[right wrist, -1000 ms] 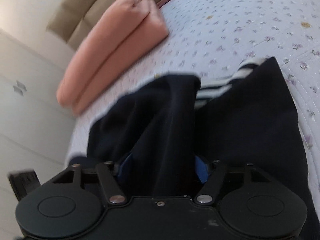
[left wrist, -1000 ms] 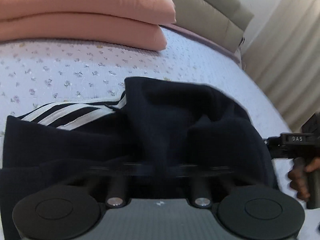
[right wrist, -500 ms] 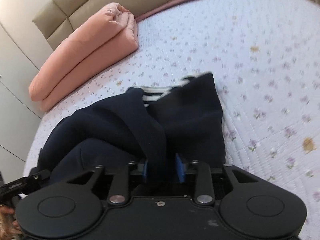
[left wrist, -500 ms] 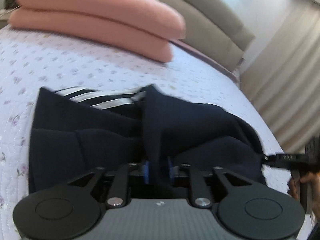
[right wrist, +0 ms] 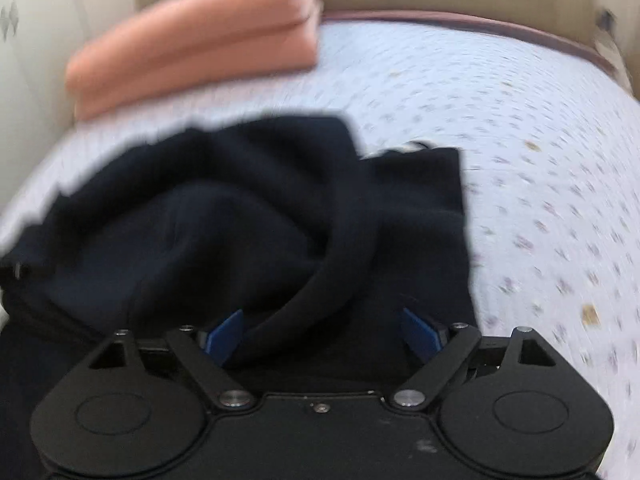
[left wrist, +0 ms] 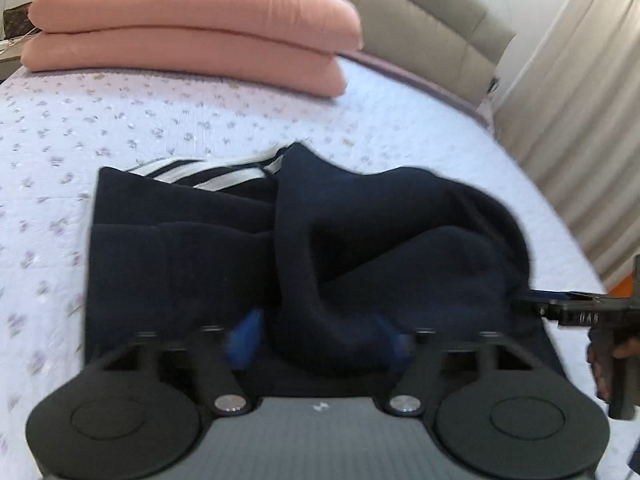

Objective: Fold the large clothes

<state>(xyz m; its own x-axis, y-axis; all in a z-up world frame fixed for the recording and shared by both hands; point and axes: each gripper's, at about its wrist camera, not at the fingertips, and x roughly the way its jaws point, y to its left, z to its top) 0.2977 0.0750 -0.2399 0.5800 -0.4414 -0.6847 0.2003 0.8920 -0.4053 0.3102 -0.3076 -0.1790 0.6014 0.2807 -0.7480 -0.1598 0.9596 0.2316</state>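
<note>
On the floral bedspread (left wrist: 120,128), only the left view shows the garment's (left wrist: 360,240) white stripes (left wrist: 208,174); both tongs opening.

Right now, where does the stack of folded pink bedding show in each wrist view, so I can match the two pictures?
Left wrist: the folded pink bedding lies at the top left, on the far side of the floral bedspread.
Right wrist: the folded pink bedding lies at the top, left of centre, blurred.
Shared landmark: the navy garment heaped low in both pictures.

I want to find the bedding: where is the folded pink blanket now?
In both wrist views the folded pink blanket lies at the upper left, at the head of the bed against the beige headboard, beyond the navy garment.
</note>
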